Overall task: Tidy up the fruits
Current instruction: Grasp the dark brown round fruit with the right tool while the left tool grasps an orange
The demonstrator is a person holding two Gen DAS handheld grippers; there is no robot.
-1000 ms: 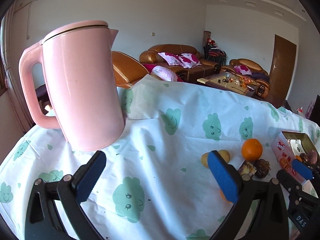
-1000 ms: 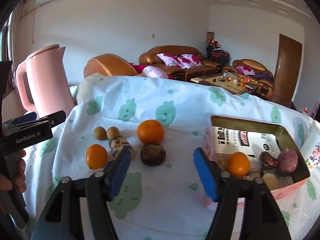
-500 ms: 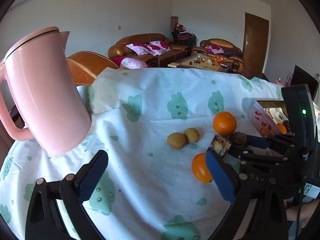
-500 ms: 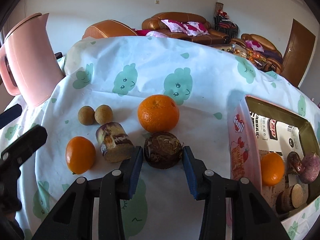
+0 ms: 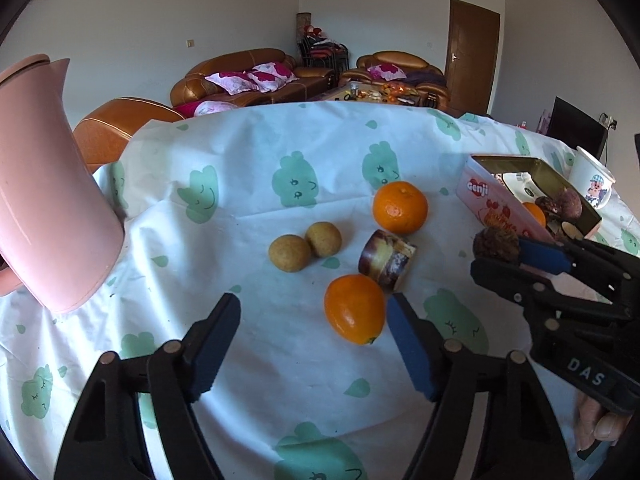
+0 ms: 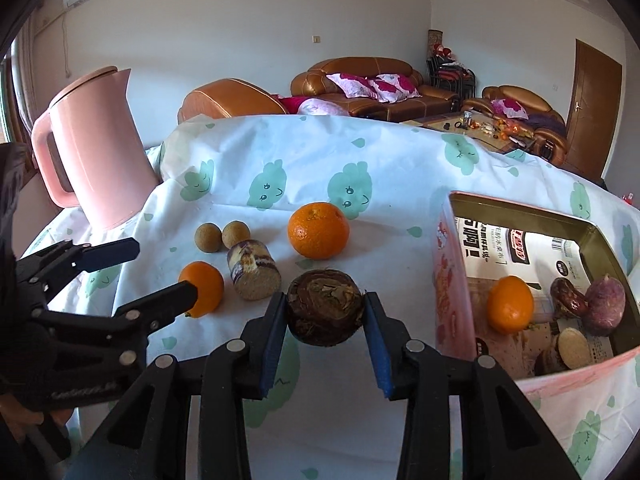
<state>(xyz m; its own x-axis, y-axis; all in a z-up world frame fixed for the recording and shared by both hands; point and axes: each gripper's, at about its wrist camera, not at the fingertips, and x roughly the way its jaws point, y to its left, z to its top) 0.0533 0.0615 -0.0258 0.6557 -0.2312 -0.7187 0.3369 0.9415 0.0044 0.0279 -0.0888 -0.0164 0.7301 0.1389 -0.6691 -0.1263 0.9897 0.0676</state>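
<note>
Near the table's right edge, beside the pink tin box [image 6: 444, 280], the right tongs [image 6: 325, 314] have closed onto the dark brown round fruit [image 6: 324, 308], ready for boxing; the left tongs [image 5: 314, 344], narrowing but unclenched, approach the small orange [image 5: 354, 308].

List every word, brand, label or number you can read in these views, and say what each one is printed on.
"Genji": pink outer side of the tin box.
"DAS": black body of the right gripper.
Chinese characters, red logo and barcode on the sheet lining the box: too blurred to read.
Embossed lettering on the left gripper body: unreadable here.
Cartoon mug: picture only.
</note>
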